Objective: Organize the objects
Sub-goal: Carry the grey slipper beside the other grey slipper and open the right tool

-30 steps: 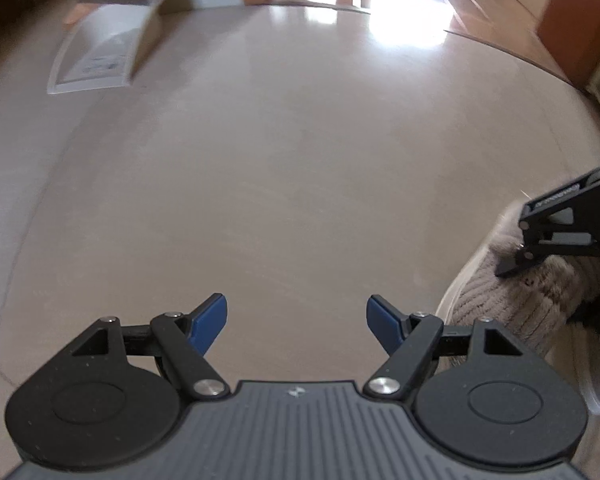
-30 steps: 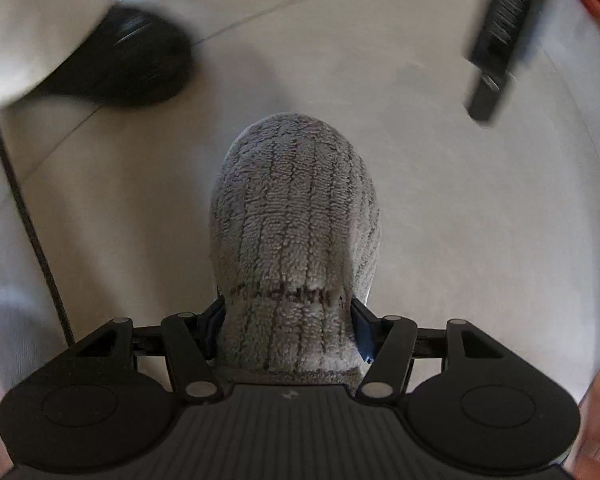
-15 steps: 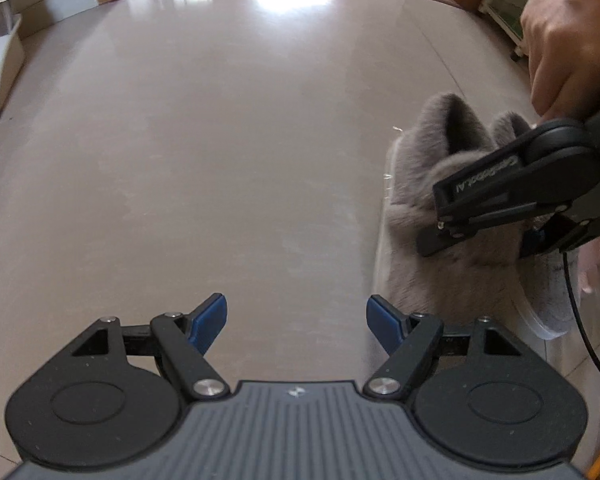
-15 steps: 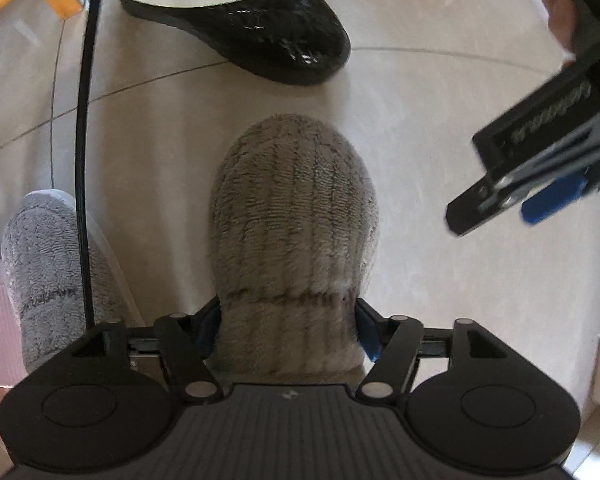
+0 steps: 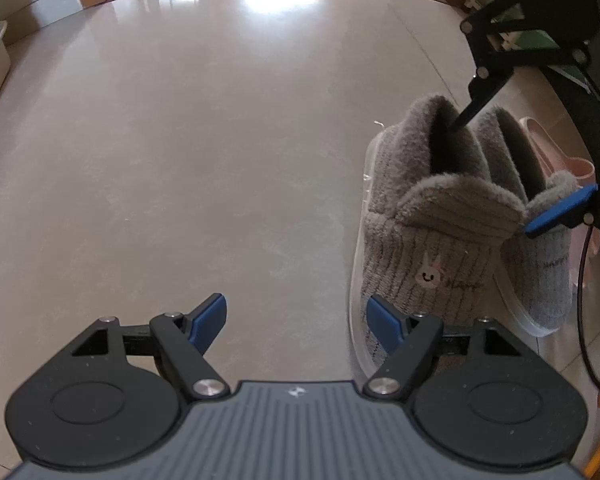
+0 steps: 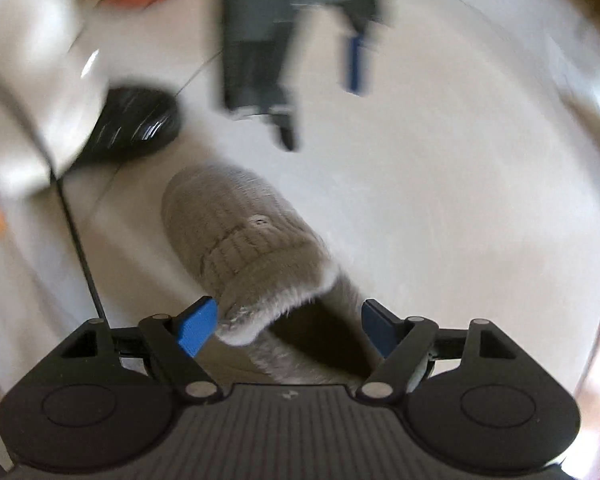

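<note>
Right gripper (image 6: 288, 322): jaws just spread wide, released; grey slipper (image 6: 240, 248) beneath them, untouched.
Left gripper (image 5: 296, 322): jaws apart, empty, over bare floor (image 5: 180, 160).
Slippers: grey pair side by side; pink slipper (image 5: 556, 152) beyond.
Room: open floor leftward.

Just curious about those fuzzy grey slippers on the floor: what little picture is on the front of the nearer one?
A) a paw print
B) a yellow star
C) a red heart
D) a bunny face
D: the nearer grey slipper carries a small white bunny face with pink ears.
</note>
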The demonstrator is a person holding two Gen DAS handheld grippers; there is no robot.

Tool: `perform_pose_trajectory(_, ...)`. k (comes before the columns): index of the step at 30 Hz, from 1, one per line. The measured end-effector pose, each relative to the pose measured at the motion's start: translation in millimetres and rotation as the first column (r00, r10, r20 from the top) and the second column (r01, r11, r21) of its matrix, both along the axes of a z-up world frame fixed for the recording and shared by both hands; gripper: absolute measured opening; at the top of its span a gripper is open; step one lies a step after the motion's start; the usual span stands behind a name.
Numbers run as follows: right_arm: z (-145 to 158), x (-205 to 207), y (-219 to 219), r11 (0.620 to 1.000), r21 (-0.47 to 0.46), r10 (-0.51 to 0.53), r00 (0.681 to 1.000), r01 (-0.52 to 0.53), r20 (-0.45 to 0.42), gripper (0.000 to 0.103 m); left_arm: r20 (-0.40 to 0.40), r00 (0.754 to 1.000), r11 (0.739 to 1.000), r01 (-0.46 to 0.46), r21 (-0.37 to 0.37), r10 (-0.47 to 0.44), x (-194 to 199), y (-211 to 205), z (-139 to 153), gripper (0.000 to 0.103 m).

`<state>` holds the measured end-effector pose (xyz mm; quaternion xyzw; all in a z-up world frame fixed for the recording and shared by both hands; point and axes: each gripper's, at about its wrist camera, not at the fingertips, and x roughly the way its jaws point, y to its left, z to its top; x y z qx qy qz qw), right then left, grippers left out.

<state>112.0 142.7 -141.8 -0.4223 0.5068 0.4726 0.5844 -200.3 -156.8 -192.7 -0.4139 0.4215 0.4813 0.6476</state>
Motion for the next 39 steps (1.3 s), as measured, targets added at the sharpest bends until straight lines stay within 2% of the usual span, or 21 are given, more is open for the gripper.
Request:
perform_pose_trajectory(2, -6.6, 11.2, -6.8, 0.982, 0.033, -0.184, 0.979, 0.188, -0.084, 0.082, -0.003, 1.000, 1.000, 0.013, -0.007, -0.013, 2.9, -0.6, -1.3, 0.077)
perform_pose_trajectory(4, -10.9, 19.3, -11.4, 0.948, 0.053, -0.301, 0.940, 0.313, -0.162, 0.080, -0.010, 1.000, 1.000, 0.026, -0.015, -0.026, 5.7, -0.7, -3.0, 0.077)
perform_pose_trajectory(9, -29.4, 26.9, -3.5, 0.883, 0.054, -0.437, 0.859, 0.466, -0.267, 0.074, -0.022, 0.999, 0.999, 0.042, -0.024, -0.042, 9.3, -3.8, -5.8, 0.077)
perform_pose_trajectory(12, -40.2, 34.7, 0.9, 0.853, 0.048, -0.481, 0.818, 0.520, -0.316, 0.064, -0.032, 0.999, 0.999, 0.037, -0.021, -0.038, 9.9, -3.1, -5.6, 0.077)
perform_pose_trajectory(13, -41.3, 38.0, 1.3, 0.848, 0.036, -0.491, 0.810, 0.528, -0.319, 0.045, -0.031, 0.999, 0.999, 0.033, -0.020, -0.033, 9.1, -2.9, -5.3, 0.077)
perform_pose_trajectory(14, -43.6, 40.6, 1.7, 0.850, 0.030, -0.489, 0.809, 0.526, -0.325, 0.033, -0.029, 0.999, 0.999, 0.029, -0.017, -0.029, 8.1, -3.0, -4.8, 0.077)
perform_pose_trajectory(16, -42.5, 43.7, 0.7, 0.860, 0.035, -0.466, 0.812, 0.509, -0.351, 0.027, -0.025, 1.000, 1.000, 0.018, -0.013, -0.019, 6.7, -2.6, -5.8, 0.077)
perform_pose_trajectory(20, -33.4, 35.0, 5.4, 0.929, 0.035, -0.335, 0.878, 0.368, -0.343, 0.022, -0.028, 1.000, 1.000, 0.004, -0.026, -0.005, 5.8, -0.8, -8.3, 0.077)
perform_pose_trajectory(24, -30.3, 21.3, 8.2, 0.982, 0.003, -0.176, 0.929, 0.187, -0.325, 0.021, -0.022, 1.000, 0.999, 0.014, -0.029, -0.014, 8.8, -1.0, -8.6, 0.077)
perform_pose_trajectory(25, -27.5, 20.1, 9.6, 0.988, -0.012, -0.150, 0.931, 0.155, -0.333, 0.021, -0.021, 1.000, 0.999, 0.018, -0.031, -0.019, 8.7, -1.8, -8.1, 0.077)
perform_pose_trajectory(31, -32.7, 21.0, 6.9, 0.982, -0.030, -0.184, 0.919, 0.185, -0.347, 0.024, -0.030, 0.999, 0.999, 0.021, -0.043, -0.022, 9.8, 0.9, -10.7, 0.077)
perform_pose_trajectory(32, -36.4, 21.3, 8.3, 0.978, -0.030, -0.205, 0.918, 0.208, -0.340, 0.033, -0.028, 0.999, 0.999, 0.018, -0.043, -0.019, 9.9, 1.2, -10.1, 0.077)
perform_pose_trajectory(36, -17.1, 28.3, -5.8, 0.949, -0.030, -0.307, 0.895, 0.315, -0.323, 0.052, -0.033, 0.999, 0.999, 0.019, -0.035, -0.020, 13.8, -3.4, 2.3, 0.077)
perform_pose_trajectory(38, -9.8, 29.4, -14.5, 0.920, -0.004, -0.374, 0.877, 0.391, -0.302, 0.068, -0.040, 0.999, 0.999, 0.027, -0.019, -0.028, 20.1, -1.8, 11.5, 0.077)
perform_pose_trajectory(39, -0.5, 31.3, -22.5, 0.900, 0.006, -0.415, 0.863, 0.436, -0.289, 0.069, -0.046, 0.999, 1.000, 0.027, -0.009, -0.027, 22.5, -1.5, 15.3, 0.077)
